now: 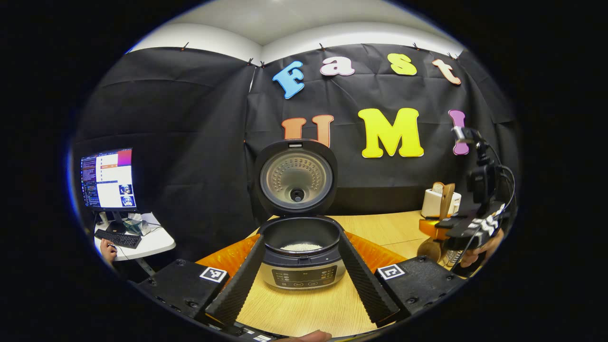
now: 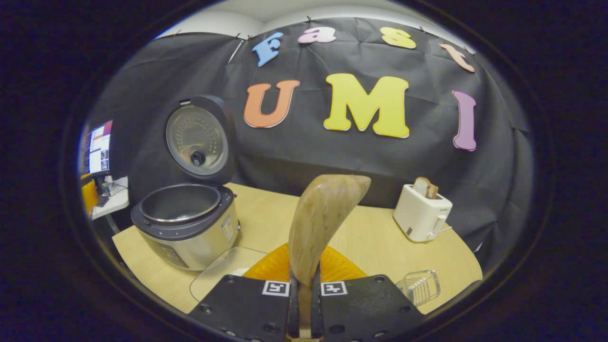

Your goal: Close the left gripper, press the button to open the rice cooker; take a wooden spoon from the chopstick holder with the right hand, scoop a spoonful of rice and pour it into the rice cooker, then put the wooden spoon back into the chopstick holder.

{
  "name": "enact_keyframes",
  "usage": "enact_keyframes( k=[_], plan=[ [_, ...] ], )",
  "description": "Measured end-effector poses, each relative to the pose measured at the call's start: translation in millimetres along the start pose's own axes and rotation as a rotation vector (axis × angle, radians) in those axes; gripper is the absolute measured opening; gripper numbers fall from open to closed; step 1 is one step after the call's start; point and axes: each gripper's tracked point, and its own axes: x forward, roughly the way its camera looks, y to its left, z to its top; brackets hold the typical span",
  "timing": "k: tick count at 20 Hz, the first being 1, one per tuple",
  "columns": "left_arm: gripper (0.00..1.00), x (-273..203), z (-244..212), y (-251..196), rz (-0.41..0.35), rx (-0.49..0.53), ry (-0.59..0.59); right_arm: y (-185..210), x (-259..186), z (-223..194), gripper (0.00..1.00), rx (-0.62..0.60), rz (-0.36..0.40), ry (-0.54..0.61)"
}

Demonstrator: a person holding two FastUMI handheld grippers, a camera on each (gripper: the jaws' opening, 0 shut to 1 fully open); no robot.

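The rice cooker (image 1: 300,266) stands right in front of me with its lid (image 1: 295,176) swung up, and white rice (image 1: 301,247) lies in the pot. My left gripper (image 1: 301,240) is open, one finger on each side of the cooker's body, apart from it. Off to the right, a hand holds my right gripper (image 1: 456,228). In the right gripper view, the right gripper (image 2: 304,282) is shut on a wooden spoon (image 2: 323,218), whose bowl points up and forward. From there the open cooker (image 2: 185,228) is at the left.
A white toaster (image 2: 422,213) with bread stands at the back right of the wooden table (image 2: 370,237). A wire chopstick holder (image 2: 420,285) lies near the right front edge, a clear dish (image 2: 221,273) beside the cooker. A monitor (image 1: 108,178) and keyboard desk are far left.
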Motion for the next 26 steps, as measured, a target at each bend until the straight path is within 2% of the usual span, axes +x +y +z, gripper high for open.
enact_keyframes(
  k=[5, 7, 12, 16, 23, 24, 26],
  plan=[
    [0.99, 1.2, 0.1, 6.2, -0.01, -0.027, -0.001, 0.1, 20.3, -48.0, 0.09, -0.051, -0.057, 0.081],
    [0.99, 1.8, 2.0, 9.7, -0.007, -0.032, -0.008, -0.3, 18.8, -45.2, 0.1, -0.058, -0.065, 0.047],
    [0.99, 0.6, 0.4, 10.4, -0.01, -0.038, -0.004, 2.6, 1.8, -52.1, 0.1, -0.042, -0.13, 0.044],
    [0.99, -0.4, 2.6, 2.4, -0.053, -0.034, -0.012, 9.2, -11.6, -59.4, 0.1, 0.021, -0.178, 0.048],
    [0.99, -1.2, 4.5, -3.0, -0.091, -0.057, -0.02, 41.1, -15.0, -68.1, 0.1, 0.177, -0.152, 0.105],
    [0.96, -0.8, 4.9, -3.7, -0.096, -0.061, -0.02, 43.2, -13.7, -68.0, 0.1, 0.204, -0.151, 0.113],
    [0.99, -0.4, 3.4, -7.8, -0.109, -0.066, -0.017, 47.9, -11.3, -67.3, 0.1, 0.253, -0.152, 0.126]
  ],
)
